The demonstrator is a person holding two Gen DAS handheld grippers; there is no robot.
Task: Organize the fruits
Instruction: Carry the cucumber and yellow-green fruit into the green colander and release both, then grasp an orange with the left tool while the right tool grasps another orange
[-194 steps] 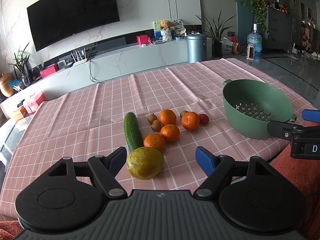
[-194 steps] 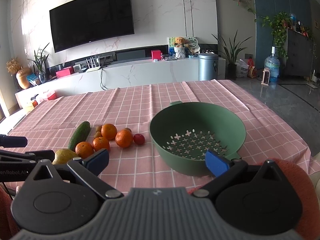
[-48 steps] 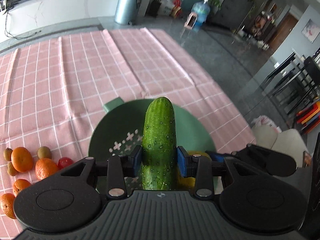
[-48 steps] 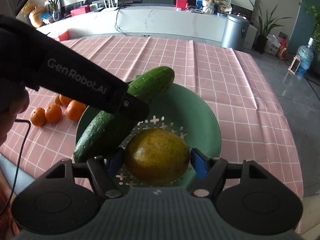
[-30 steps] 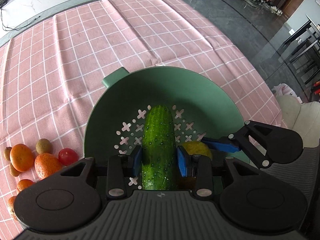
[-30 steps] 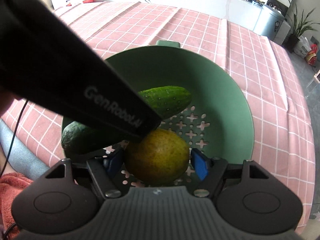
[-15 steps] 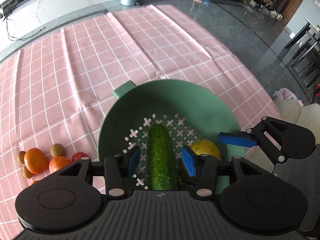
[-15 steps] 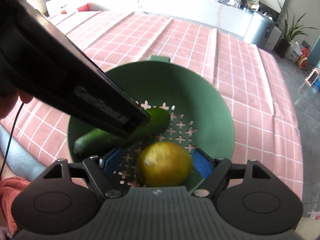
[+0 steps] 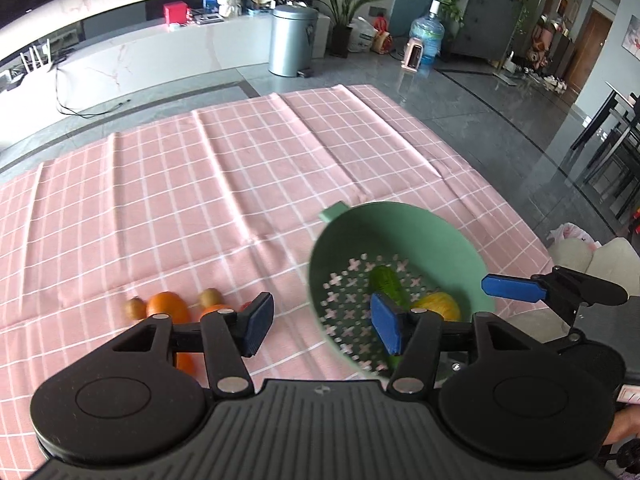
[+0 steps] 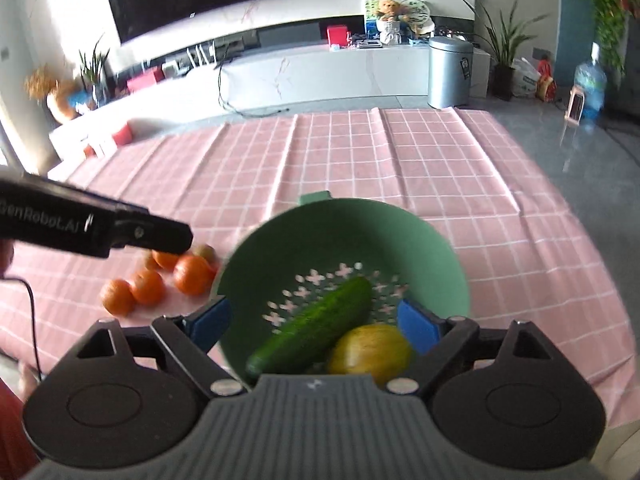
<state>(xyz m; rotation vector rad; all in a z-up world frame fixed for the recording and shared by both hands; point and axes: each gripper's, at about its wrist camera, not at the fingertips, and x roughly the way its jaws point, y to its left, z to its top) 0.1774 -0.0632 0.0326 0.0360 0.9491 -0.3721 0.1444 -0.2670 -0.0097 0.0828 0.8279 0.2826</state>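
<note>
Cucumber (image 10: pixel 316 326) and yellow fruit (image 10: pixel 370 349) now lie released inside the green colander (image 10: pixel 448 264).
Left hand-held gripper (image 9: pixel 324 326) and right hand-held gripper (image 10: pixel 316 324) are opening, empty; next approach the oranges (image 10: pixel 160 284) squarely.

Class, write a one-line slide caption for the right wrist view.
Cucumber and yellow fruit lie in the green colander; the right tool opens, empty, above them.

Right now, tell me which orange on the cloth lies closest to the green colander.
The orange nearest the colander's left rim, almost touching it. The other oranges sit farther left on the cloth, away from the rim.
</note>
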